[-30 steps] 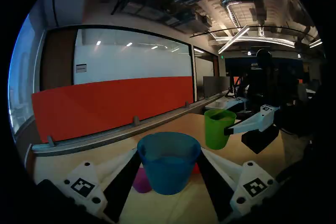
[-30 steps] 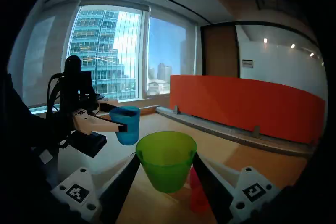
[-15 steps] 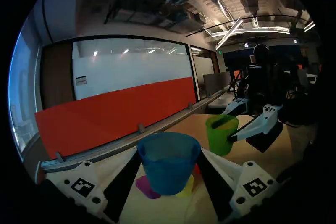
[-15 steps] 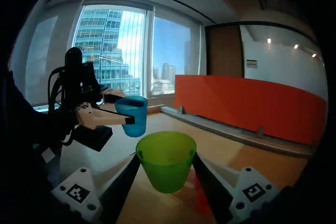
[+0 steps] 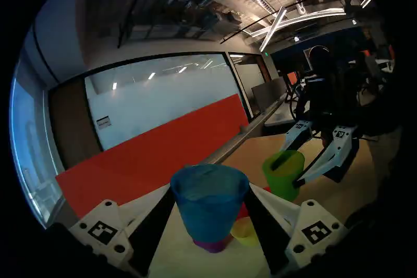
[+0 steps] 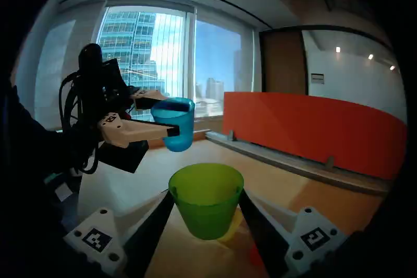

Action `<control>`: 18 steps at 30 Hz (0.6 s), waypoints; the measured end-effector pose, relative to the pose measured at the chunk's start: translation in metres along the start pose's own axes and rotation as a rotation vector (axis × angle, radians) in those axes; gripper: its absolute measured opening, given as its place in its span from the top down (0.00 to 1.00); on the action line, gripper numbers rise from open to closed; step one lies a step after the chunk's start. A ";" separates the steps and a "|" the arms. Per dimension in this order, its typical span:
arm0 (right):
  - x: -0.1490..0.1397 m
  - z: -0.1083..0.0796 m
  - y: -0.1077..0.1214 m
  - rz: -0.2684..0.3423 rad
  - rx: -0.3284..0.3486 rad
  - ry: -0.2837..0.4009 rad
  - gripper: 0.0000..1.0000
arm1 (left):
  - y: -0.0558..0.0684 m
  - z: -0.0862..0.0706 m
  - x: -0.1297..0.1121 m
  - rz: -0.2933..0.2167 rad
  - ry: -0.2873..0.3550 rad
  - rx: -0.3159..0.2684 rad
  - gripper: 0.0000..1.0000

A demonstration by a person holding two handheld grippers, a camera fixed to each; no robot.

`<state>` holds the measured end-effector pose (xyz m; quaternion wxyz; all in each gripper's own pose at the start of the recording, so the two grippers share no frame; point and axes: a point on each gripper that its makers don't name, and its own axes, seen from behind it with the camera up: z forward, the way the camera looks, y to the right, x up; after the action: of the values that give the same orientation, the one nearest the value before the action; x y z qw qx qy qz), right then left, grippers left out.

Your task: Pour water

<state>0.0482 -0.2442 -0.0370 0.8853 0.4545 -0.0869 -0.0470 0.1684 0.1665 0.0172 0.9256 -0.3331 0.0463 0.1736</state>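
Left side: the blue cup (image 5: 209, 204) is clamped in the left tool (image 5: 209, 194), both fingers pressed on its walls, clear of the table (image 5: 339, 194). A darker lower band is seen through the wall. It is judged to be water; the level is not certain. Below it, a purple cup (image 5: 211, 245) and a yellow cup (image 5: 245, 230) are seen on the table, just beside each other.

Right side: the green cup (image 6: 207, 209) is gripped the same way in the right tool (image 6: 207, 202), mouth up, held over the table. Its contents cannot be told.

Relation, from the right gripper view: the blue cup is held higher than the green one and off to its left, near upright and apart from it. No stream is seen.

Step judged: pre-pour alignment, pour not yet started. For the next move, the blue lip needs to be brought over the green mouth, then tilted slowly toward it, with the green cup held level. A spill onto the table is likely if the tilt is begun before the lip is over the rim.
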 end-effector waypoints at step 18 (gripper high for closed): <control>-0.006 0.010 -0.014 0.009 0.044 -0.001 0.10 | -0.005 0.010 0.030 0.167 0.012 0.008 0.13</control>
<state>0.0400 -0.2598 -0.0433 0.8752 0.4736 -0.0903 -0.0411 0.1984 0.1778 0.0221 0.9090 -0.3255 0.0799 0.2479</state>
